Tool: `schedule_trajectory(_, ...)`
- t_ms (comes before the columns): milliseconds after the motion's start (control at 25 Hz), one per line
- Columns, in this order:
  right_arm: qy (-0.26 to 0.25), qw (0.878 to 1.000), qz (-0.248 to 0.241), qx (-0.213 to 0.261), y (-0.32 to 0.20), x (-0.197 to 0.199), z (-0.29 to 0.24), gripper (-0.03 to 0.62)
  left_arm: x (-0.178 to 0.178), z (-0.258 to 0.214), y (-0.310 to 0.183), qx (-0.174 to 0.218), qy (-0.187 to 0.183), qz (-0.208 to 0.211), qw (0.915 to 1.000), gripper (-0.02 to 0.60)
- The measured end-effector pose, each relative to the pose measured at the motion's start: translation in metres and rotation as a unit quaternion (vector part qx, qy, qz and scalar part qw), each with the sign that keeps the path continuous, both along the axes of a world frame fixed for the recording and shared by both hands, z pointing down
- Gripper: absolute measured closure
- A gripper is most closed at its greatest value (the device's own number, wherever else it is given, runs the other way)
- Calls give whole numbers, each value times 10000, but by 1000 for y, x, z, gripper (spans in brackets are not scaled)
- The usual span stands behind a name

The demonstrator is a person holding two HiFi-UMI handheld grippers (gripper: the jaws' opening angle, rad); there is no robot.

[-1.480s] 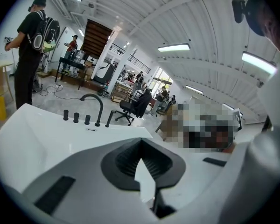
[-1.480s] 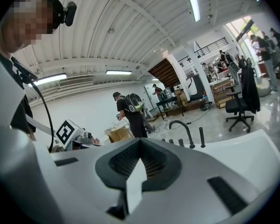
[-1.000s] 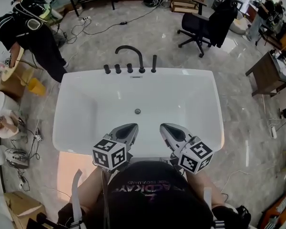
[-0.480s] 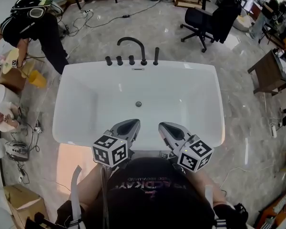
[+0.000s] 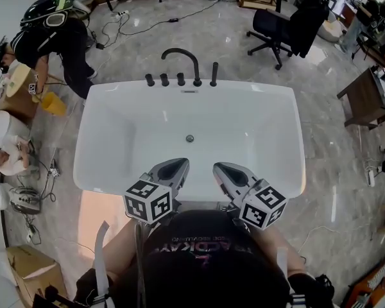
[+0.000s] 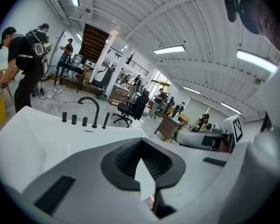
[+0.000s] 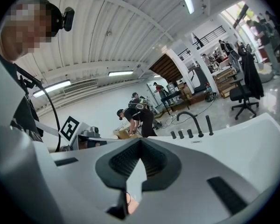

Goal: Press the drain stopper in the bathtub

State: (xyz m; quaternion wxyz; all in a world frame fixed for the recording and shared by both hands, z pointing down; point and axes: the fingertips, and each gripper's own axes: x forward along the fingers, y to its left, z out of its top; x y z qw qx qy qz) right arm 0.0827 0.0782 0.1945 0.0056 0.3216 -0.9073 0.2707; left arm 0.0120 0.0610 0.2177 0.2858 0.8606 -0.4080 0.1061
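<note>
The white bathtub [image 5: 115, 172] lies below me, and its small round metal drain stopper [image 5: 190, 138] sits in the middle of the tub floor. Behind it, a black curved faucet [image 5: 183, 61] and several black knobs stand on the far rim. My left gripper [image 5: 172, 168] and right gripper [image 5: 224, 171] hover side by side over the near rim, short of the stopper. Both are shut with nothing in them. In the left gripper view the jaws of the left gripper [image 6: 141, 149] point at the faucet [image 6: 91, 107]. The right gripper [image 7: 139, 149] points the same way, and neither gripper view shows the stopper.
A person [image 5: 48, 34] bends over a small table at the far left. A black office chair [image 5: 279, 27] stands behind the tub on the right, and a wooden table [image 5: 366, 98] is farther right. Cables and a cardboard box [image 5: 16, 265] lie on the floor at the left.
The head view has shifted, so the tub and stopper sit a little higher and to the right in frame. The grippers have stayed shut and barely moved. The person at the left has stepped sideways.
</note>
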Motion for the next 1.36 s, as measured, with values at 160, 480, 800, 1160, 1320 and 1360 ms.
schedule_trajectory(160, 22, 10000, -39, -4, 1, -4, 0, 582, -3, 1, 1, -40, 19, -17, 10000, 578)
schedule_trajectory(480, 56, 9999, -99, -13, -2, -4, 1, 582, -1, 2, -3, -67, 33, -47, 10000, 578)
schedule_trajectory(800, 49, 10000, -79, -3, -2, -4, 2, 582, -1, 1, -3, -24, -28, -29, 10000, 578)
schedule_trajectory(1160, 49, 10000, -48, -2, -5, -4, 3, 582, 0, 1, -7, -23, -33, 4, 10000, 578)
schedule_trajectory(1320, 44, 10000, -46, 2, -5, -3, 3, 582, 1, 1, -7, -25, -32, 17, 10000, 578)
schedule_trajectory(1360, 42, 10000, -38, -3, -5, -3, 3, 582, 1, 2, -7, -29, -31, 20, 10000, 578)
